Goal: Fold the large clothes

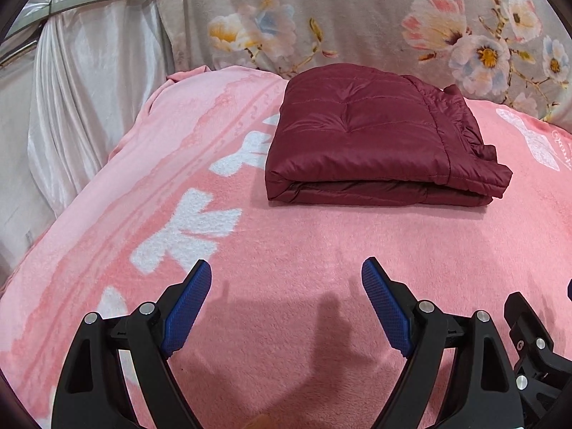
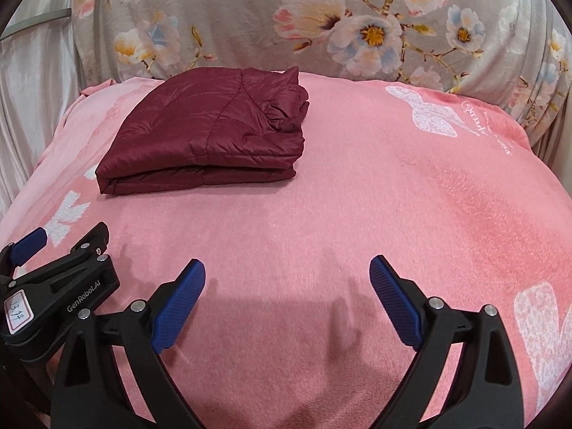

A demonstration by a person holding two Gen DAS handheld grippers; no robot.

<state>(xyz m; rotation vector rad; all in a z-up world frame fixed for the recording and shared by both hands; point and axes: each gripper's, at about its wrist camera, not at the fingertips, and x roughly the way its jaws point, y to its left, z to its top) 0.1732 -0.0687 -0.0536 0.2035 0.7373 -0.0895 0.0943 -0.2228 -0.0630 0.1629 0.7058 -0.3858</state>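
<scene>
Pink fleece blanket with white bow motifs (image 1: 304, 250) covers the whole work surface; behind it rises a grey floral-printed fabric (image 1: 357, 14), with pale satin drapery (image 1: 78, 100) on the left; folded dark-red quilted puffer jacket (image 1: 371, 139) lies toward the blanket's far side, well apart from both tools; left gripper (image 1: 286, 279) and right gripper (image 2: 287, 273) hover side by side over bare blanket, blue-padded jaws spread wide, holding nothing.
</scene>
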